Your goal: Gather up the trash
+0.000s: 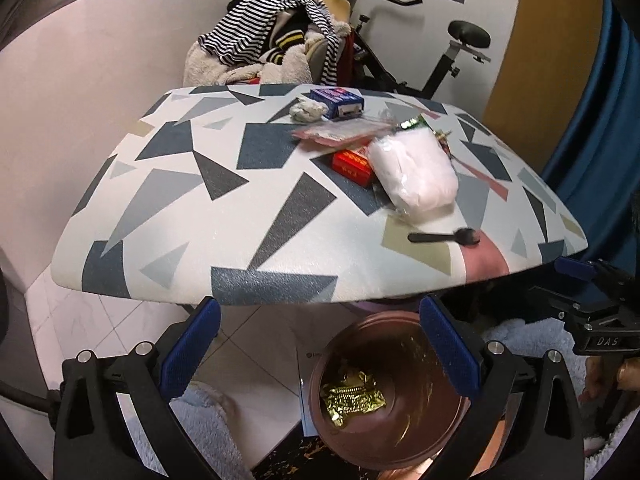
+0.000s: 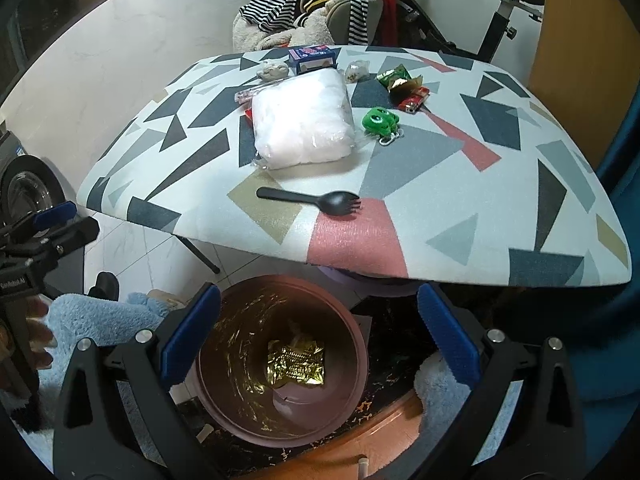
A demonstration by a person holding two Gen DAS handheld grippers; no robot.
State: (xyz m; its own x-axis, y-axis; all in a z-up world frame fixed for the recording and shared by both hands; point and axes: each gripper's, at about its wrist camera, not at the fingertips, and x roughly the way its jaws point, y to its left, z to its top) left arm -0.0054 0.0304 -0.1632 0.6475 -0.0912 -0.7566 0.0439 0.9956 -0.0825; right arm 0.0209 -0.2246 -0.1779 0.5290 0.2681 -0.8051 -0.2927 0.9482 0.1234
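Note:
A brown bin (image 1: 404, 364) stands on the floor below the table's near edge, with a crumpled gold wrapper (image 1: 352, 400) at its bottom. My left gripper (image 1: 320, 344) hangs open above the bin with nothing between its blue pads. My right gripper (image 2: 320, 336) is also open and empty over the same bin (image 2: 240, 340) and gold wrapper (image 2: 296, 364). On the patterned table (image 2: 460, 248) lie a black spork (image 2: 308, 200), a white plastic bag (image 2: 302, 120), a green and gold wrapper (image 2: 396, 78) and crumpled tissues (image 2: 272, 70).
Also on the table are a blue box (image 2: 312, 58), a red lighter (image 2: 414, 100), a green toy (image 2: 380, 120) and a red box (image 1: 352, 164). A clothes-piled chair (image 1: 272, 48) and an exercise bike (image 1: 460, 40) stand behind. Blue fluffy fabric (image 2: 100, 316) lies beside the bin.

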